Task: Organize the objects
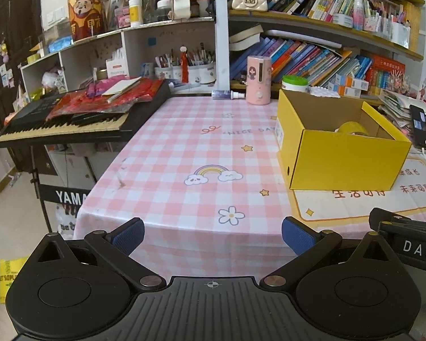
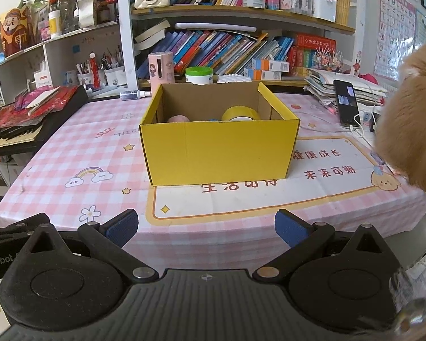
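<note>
The yellow cardboard box (image 2: 218,147) sits open-topped, long axis across the right view. A glossy tape roll (image 2: 240,113) lies inside. Both tools, left tool (image 1: 213,236) and right tool (image 2: 206,228), are spread, empty.

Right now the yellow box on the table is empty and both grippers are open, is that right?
Not quite. The yellow box isn't empty: the right wrist view shows a roll of yellow tape and a pink object inside. The left gripper and right gripper are open.

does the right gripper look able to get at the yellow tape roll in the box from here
Probably yes, from above. The right gripper is open and empty, the yellow box has no lid, and the tape roll shows above the front wall, which blocks a straight-in approach.
</note>
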Motion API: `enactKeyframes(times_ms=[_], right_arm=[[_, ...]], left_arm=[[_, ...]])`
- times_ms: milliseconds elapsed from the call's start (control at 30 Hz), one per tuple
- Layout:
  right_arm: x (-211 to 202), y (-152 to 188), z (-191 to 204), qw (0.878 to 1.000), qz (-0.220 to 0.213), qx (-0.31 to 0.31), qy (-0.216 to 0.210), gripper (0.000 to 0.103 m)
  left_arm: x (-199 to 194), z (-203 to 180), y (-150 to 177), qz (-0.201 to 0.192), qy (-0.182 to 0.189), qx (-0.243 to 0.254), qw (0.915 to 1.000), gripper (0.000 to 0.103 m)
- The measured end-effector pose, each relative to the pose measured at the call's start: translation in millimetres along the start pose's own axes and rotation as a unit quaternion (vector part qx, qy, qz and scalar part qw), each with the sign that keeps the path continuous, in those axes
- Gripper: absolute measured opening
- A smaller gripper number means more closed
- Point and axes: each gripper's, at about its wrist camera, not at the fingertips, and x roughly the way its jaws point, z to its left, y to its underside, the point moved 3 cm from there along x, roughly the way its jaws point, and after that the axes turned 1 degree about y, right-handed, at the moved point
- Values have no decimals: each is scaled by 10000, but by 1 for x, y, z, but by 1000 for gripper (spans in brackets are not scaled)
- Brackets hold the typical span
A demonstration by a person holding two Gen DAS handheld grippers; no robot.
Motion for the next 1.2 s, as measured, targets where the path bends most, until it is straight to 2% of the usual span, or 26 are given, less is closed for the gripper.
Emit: enactKeyframes(times_ms=[200,1200], right_arm=[[0,0,1,10000,34,-25,-6,103],[2,1,3,10000,82,-49,-14,103]], left_arm=[[1,0,0,79,35,-49,10000,103],[-2,0,-1,1,-113,54,9999,103]])
